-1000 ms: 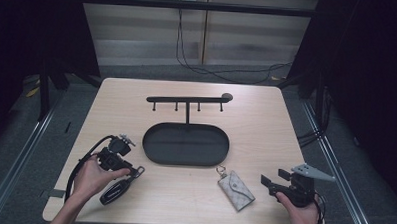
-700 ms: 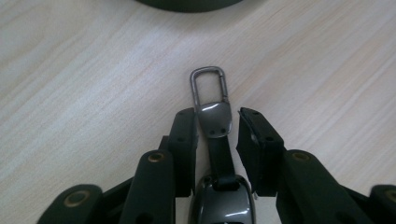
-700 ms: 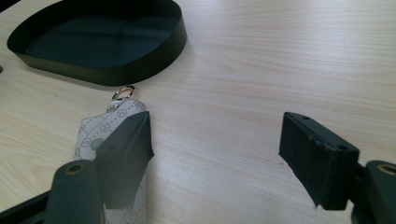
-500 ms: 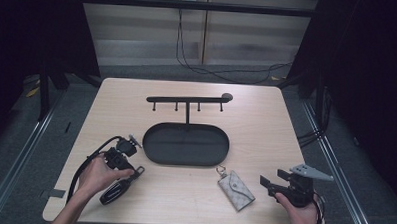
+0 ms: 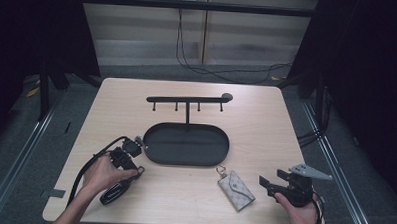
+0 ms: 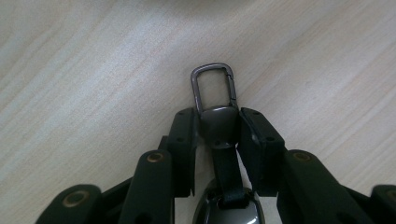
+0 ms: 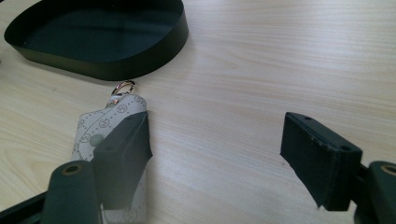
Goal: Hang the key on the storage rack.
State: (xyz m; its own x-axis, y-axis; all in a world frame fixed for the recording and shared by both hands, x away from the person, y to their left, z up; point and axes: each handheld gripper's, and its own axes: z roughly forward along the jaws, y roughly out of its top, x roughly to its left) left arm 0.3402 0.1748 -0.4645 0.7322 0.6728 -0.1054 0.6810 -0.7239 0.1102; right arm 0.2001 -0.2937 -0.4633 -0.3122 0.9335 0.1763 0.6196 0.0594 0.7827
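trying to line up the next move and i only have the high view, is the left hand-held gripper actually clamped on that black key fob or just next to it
Observer: Clamped. In the left gripper view the left hand-held gripper has its pads pressed on the metal cap of the key fob, one pad on each side.
Operator: which way is the clip pointing
Observer: The clip sticks out past the fingertips, lying over bare table.
Operator: and the right one, holding the pouch?
Observer: No. The right hand-held gripper stands open with bare wood between its pads; the patterned key pouch lies partly behind one jaw, its ring toward the black tray.
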